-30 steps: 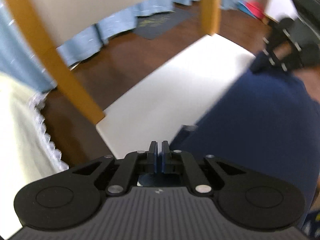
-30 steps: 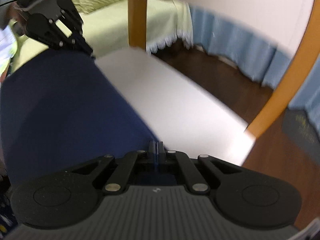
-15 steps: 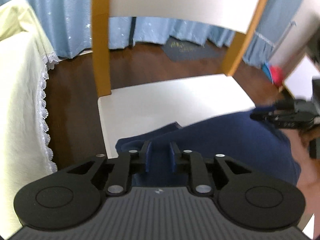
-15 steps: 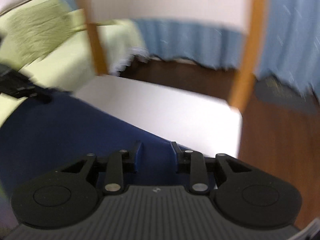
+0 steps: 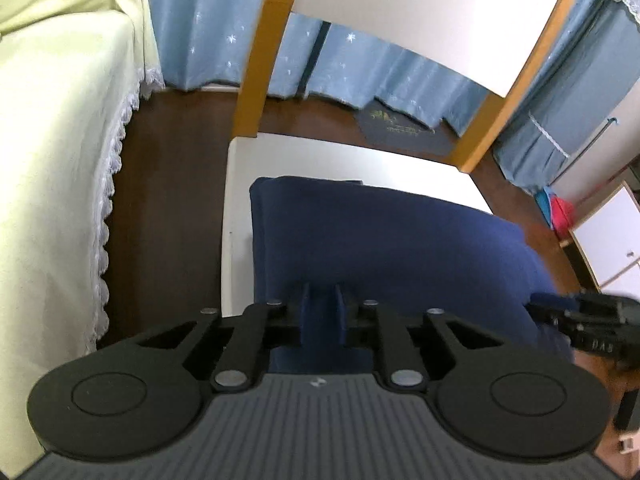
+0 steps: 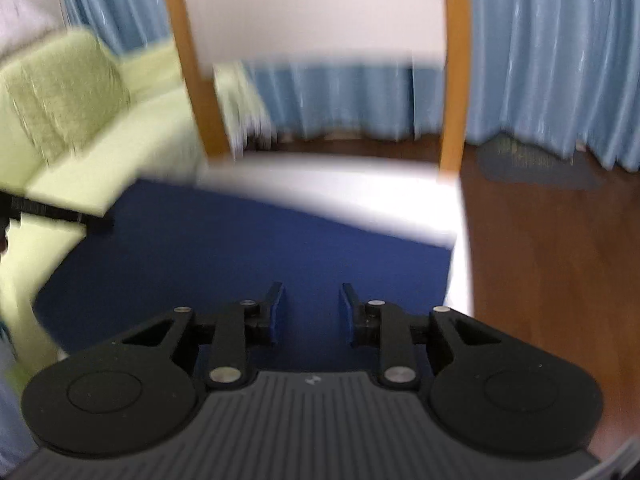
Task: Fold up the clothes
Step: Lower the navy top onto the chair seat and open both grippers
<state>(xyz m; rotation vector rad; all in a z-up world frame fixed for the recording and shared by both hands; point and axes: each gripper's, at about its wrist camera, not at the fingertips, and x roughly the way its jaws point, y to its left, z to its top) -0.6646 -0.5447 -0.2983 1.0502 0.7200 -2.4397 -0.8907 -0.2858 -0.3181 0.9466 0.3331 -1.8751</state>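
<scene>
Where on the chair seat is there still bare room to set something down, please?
On the white seat, a bare strip runs along the back, between the navy garment and the two wooden posts. A narrower strip lies along the seat's left edge. The rest is covered by the garment, where the left claw and right claw crowd the front.

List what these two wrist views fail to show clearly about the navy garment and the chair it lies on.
- Navy garment: type unknown; near edge hidden behind the left gripper, right side cut off.
- Right wrist view: motion blur smears the chair seat and the garment's far edge.
- Right gripper: whether its open fingers touch the cloth is unclear.
</scene>
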